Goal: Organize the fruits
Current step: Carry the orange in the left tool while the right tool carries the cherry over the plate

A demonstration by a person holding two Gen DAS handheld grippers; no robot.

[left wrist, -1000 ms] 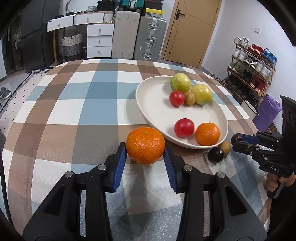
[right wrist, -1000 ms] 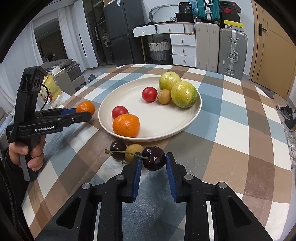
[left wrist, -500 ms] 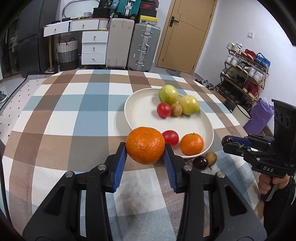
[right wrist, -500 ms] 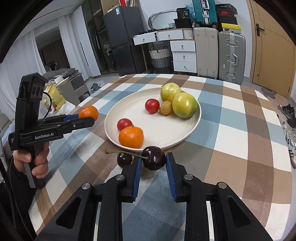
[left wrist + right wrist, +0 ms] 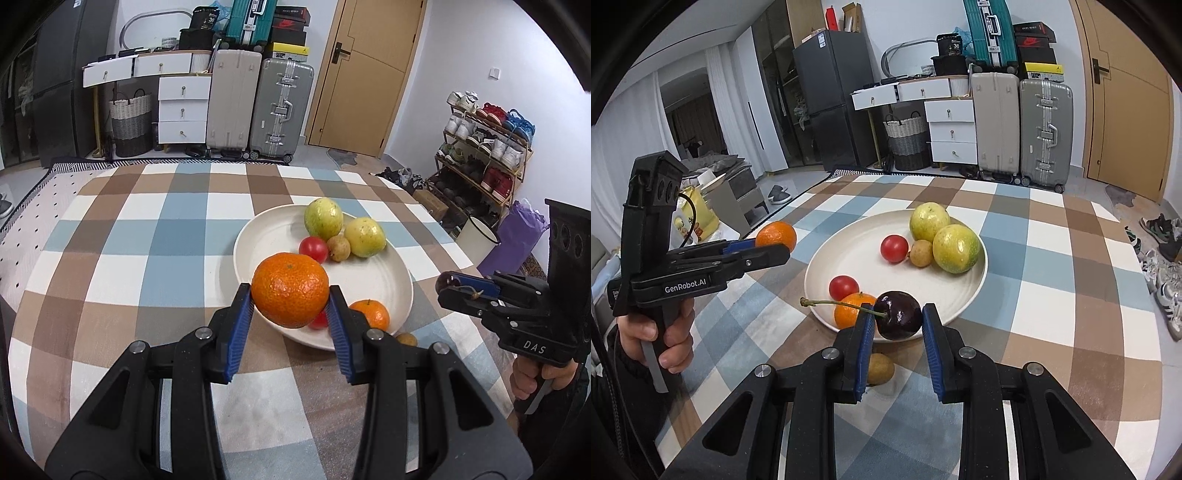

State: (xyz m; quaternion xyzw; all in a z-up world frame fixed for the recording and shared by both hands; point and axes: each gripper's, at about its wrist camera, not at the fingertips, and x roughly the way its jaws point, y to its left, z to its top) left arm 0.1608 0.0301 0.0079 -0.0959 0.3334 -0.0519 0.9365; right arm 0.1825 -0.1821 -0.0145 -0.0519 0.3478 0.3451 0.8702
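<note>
My left gripper (image 5: 290, 301) is shut on a large orange tangerine (image 5: 290, 290), held in the air over the near rim of the cream plate (image 5: 373, 275). My right gripper (image 5: 897, 326) is shut on a dark cherry (image 5: 899, 315) whose stem sticks out to the left, above the plate's (image 5: 967, 291) near edge. The plate carries two yellow-green fruits (image 5: 955, 249), two red tomatoes (image 5: 894, 248), a small brown fruit (image 5: 921, 253) and a small tangerine (image 5: 849, 310). A brown longan (image 5: 881, 369) lies on the cloth under my right fingers.
The table wears a checked brown, blue and white cloth (image 5: 155, 236). Each gripper shows in the other's view, held by a hand (image 5: 670, 332). Suitcases (image 5: 280, 110), drawers and a door stand beyond the table, and a shoe rack (image 5: 484, 147) on the right.
Both grippers have risen above the table with their fruit still gripped, and the plate now sits lower and farther in both views. A dark cherry seen on the cloth earlier is out of sight.
</note>
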